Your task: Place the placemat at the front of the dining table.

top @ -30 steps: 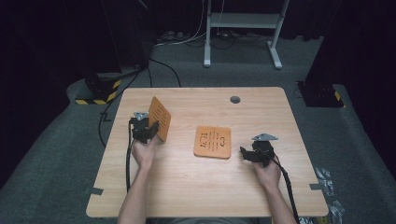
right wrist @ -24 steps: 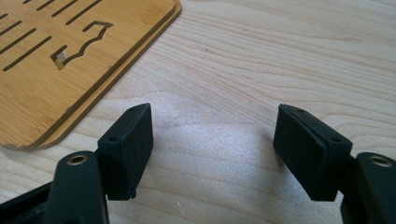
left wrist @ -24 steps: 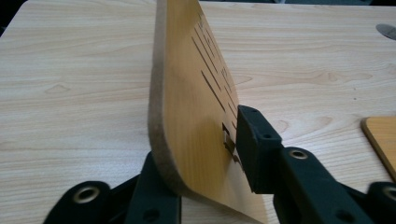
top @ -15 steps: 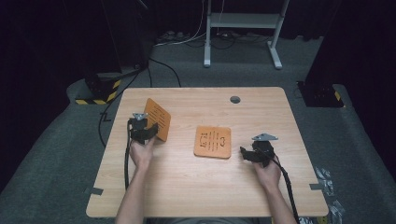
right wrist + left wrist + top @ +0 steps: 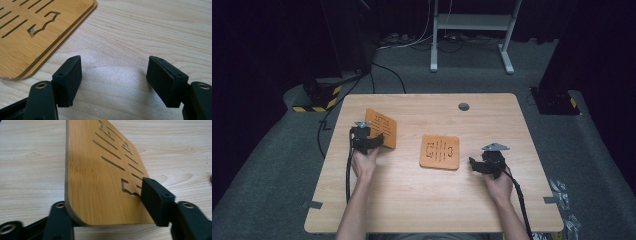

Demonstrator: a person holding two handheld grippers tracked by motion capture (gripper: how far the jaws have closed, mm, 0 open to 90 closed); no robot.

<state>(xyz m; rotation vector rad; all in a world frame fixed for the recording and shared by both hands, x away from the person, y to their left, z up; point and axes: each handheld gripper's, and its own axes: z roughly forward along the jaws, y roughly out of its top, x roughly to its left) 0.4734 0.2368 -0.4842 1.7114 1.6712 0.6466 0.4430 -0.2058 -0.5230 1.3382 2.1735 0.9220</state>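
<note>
Bamboo-coloured, the slotted board (image 5: 381,128) sits tilted at the desk's (image 5: 412,210) nine o'clock side in the high view, right at the left gripper (image 5: 368,141), while a second flat board (image 5: 440,151) lies centrally, at ten o'clock from the right gripper (image 5: 476,165). Left gripper view: the board stands on edge between jaws that have just been opening, its long axis running away toward twelve o'clock, the right-hand pad (image 5: 153,200) at its face. Right gripper view: jaws apart on nothing, flat board at ten o'clock.

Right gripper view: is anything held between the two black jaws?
No: the right gripper has its jaws standing apart over bare table, and the stacked bamboo boards lie off to one side, untouched.
</note>
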